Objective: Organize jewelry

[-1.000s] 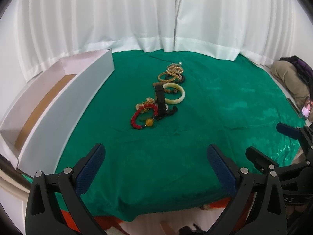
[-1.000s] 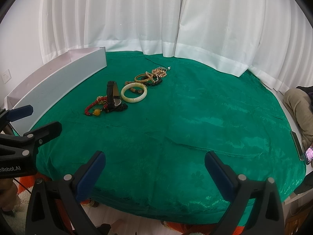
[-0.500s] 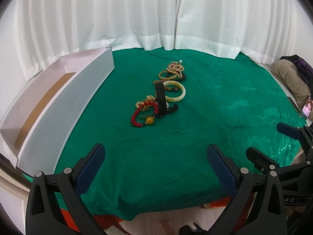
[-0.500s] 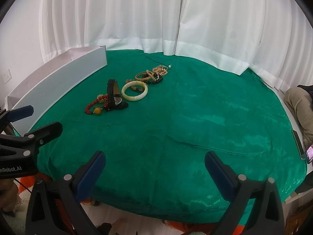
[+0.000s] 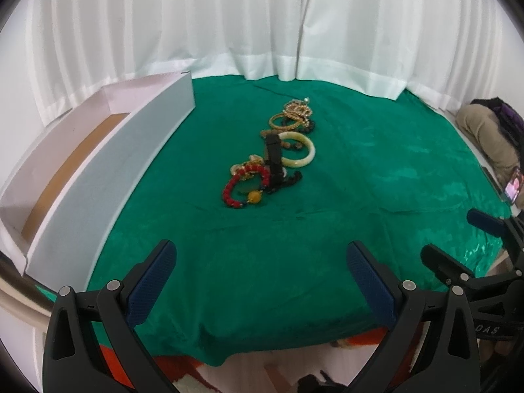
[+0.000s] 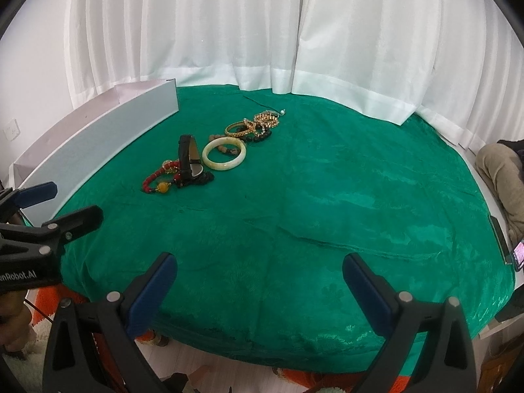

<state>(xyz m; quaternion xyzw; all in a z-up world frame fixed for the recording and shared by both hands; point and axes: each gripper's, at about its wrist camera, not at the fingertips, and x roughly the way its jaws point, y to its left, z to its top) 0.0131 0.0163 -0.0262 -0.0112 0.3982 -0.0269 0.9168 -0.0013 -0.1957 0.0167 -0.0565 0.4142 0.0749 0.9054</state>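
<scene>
Lying well ahead of both tongs, the jewelry sits bunched on the cloth; left tongs and right tongs are released, empty. The bangle looks rigid, smooth and likely brittle, so pinch its rim; the beads look limp, so take one strand.

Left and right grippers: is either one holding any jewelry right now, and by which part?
Nothing is held. The left gripper and right gripper are both open and empty, short of the red beaded bracelet and the other pieces on the green cloth.
</scene>
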